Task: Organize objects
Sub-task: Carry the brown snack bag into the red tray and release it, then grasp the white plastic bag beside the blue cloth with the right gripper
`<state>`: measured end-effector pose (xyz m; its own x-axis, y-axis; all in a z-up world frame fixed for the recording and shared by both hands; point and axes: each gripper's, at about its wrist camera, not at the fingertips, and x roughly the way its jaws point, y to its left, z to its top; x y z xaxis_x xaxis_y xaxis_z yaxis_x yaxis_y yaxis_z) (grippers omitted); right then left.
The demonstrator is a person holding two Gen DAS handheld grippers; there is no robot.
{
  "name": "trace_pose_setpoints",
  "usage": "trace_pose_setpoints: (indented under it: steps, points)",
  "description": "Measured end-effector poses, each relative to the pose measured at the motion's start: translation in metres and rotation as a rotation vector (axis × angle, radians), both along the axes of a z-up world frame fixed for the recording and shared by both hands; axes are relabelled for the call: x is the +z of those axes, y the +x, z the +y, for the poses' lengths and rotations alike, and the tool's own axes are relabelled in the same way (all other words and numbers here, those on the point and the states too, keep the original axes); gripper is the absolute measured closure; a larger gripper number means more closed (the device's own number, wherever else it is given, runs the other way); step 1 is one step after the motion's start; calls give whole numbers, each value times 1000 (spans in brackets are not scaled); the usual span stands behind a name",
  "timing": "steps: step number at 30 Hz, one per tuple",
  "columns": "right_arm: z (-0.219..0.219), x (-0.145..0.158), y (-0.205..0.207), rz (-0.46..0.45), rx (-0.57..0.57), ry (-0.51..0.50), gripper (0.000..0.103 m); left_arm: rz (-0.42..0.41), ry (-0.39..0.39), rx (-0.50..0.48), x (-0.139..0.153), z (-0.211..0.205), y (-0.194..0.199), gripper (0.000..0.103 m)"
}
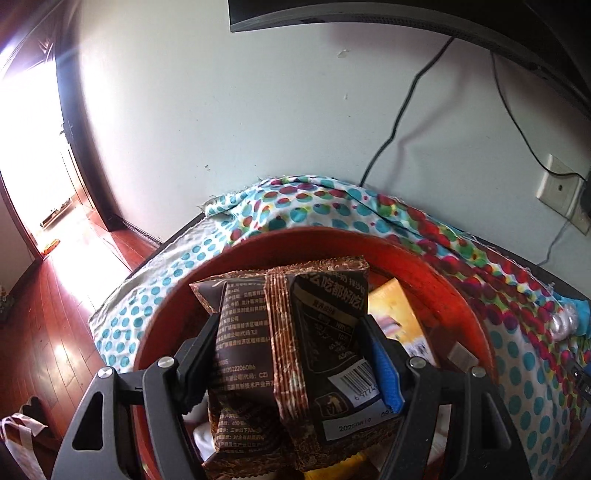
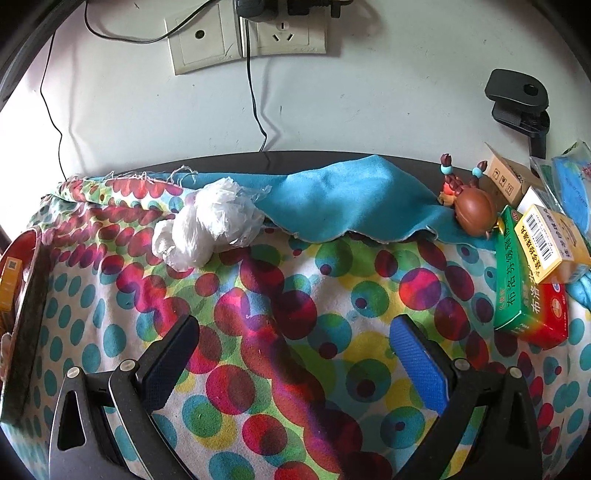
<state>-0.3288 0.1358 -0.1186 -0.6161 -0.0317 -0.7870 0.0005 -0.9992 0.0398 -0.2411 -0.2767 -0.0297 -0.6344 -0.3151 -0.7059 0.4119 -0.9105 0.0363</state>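
Observation:
My left gripper (image 1: 291, 328) is shut on a brown snack packet (image 1: 291, 350) and holds it over a round red basin (image 1: 436, 273). A yellow box (image 1: 397, 314) lies in the basin behind the packet. My right gripper (image 2: 295, 332) is open and empty above the dotted cloth (image 2: 295, 295). A crumpled white plastic bag (image 2: 207, 225) lies ahead to its left. A brown crab toy (image 2: 471, 208), a green and red medicine box (image 2: 524, 295) and a yellow box (image 2: 550, 243) lie to its right. The basin's edge (image 2: 26, 295) shows at far left.
A teal cloth (image 2: 332, 199) lies along the wall. Wall sockets (image 2: 243, 33) with cables hang above. A black clamp (image 2: 517, 103) and cardboard box (image 2: 506, 177) sit at right. A monitor (image 1: 406, 18) hangs above the basin; wooden floor (image 1: 55, 314) lies left.

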Motion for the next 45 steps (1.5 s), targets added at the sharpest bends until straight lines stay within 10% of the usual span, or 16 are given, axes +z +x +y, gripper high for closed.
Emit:
trace_pose_setpoints:
  steps: [7, 23, 34, 41, 45]
  points:
    - [-5, -4, -2, -29, 27, 10, 0, -84, 59, 44, -18, -33, -26, 26]
    - [-32, -2, 2, -5, 61, 185, 0, 161, 7, 11, 27, -45, 75, 7]
    - [-63, 22, -3, 78, 64, 207, 0, 210, 74, -76, 5, 22, 186, 7]
    - [-71, 19, -34, 73, 73, 215, 1, 171, 52, -201, -26, 79, 181, 7]
    - [-75, 12, -46, 63, 88, 204, 20, 175, 86, -237, -35, 89, 182, 7]
